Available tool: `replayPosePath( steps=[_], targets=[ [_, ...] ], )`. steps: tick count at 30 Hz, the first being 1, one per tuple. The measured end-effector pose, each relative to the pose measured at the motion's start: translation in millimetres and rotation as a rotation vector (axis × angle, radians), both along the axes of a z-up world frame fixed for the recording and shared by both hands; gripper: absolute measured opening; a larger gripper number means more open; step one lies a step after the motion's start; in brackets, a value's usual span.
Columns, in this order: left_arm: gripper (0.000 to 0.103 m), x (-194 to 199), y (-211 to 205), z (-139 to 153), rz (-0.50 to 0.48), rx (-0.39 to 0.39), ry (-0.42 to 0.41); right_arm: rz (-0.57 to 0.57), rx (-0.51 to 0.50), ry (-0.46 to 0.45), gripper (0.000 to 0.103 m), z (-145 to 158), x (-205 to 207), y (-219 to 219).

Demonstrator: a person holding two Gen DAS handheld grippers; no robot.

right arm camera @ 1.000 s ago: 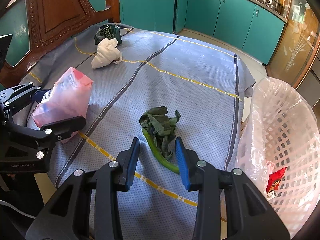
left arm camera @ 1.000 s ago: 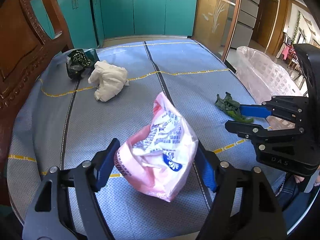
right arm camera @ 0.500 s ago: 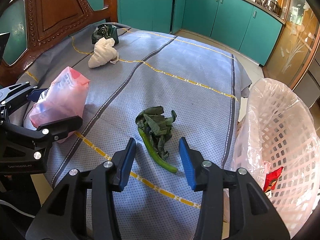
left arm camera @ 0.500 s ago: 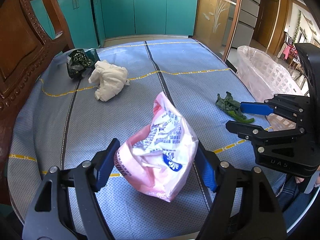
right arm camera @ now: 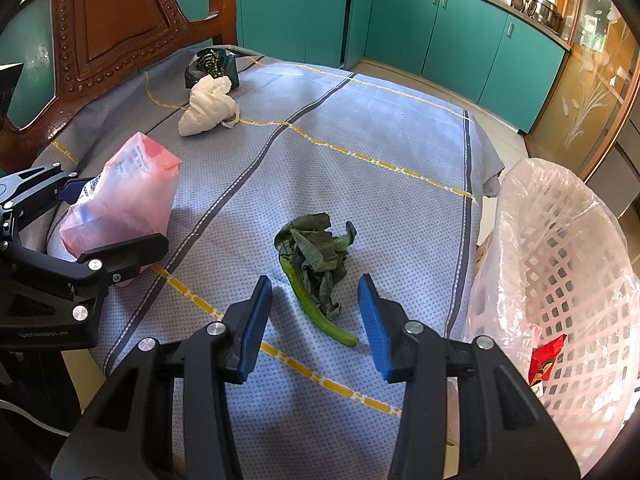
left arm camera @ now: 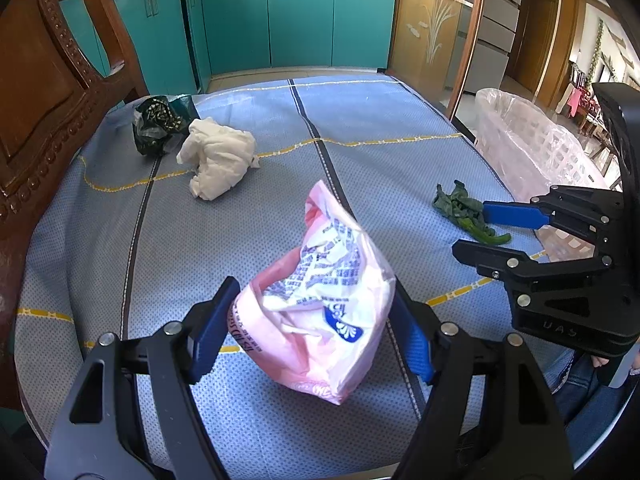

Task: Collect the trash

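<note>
Fingers of the left gripper (left arm camera: 312, 330) are clamped on the pink bag (left arm camera: 316, 300), which stands on the tablecloth (right arm camera: 360, 152). Right gripper (right arm camera: 316, 322) has just been opening; its 2 fingers straddle the wilted greens (right arm camera: 316, 264) without touching them.

Risks:
- Closing too high would pinch only loose leaves, so the stem could drop out short of the lined basket (right arm camera: 560, 240).
- Thin crinkled plastic may slip from the left pads.

Remaining trash: white wad (left arm camera: 218, 158), dark wrapper (left arm camera: 154, 122). Basket bottom is cut off; 1 red wrapper (right arm camera: 544, 358) shows.
</note>
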State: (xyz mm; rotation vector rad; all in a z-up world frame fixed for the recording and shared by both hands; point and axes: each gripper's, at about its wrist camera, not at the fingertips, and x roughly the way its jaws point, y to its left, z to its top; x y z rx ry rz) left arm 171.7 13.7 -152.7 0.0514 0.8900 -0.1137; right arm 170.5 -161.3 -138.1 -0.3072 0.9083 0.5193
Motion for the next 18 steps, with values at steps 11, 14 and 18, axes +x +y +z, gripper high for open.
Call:
replayPosePath(
  steps=[11, 14, 18],
  targets=[
    [0.075, 2.6, 1.7, -2.4, 0.001, -0.003, 0.015, 0.0, 0.002, 0.0, 0.045, -0.3, 0.3, -0.2],
    [0.075, 1.9, -0.2, -2.5, 0.002, -0.003, 0.016, 0.001, 0.004, 0.002, 0.045, -0.2, 0.2, 0.1],
    [0.075, 1.6, -0.2, -4.2, 0.004, -0.009, 0.024, 0.0, 0.006, 0.004, 0.045, -0.2, 0.2, 0.5]
  ],
)
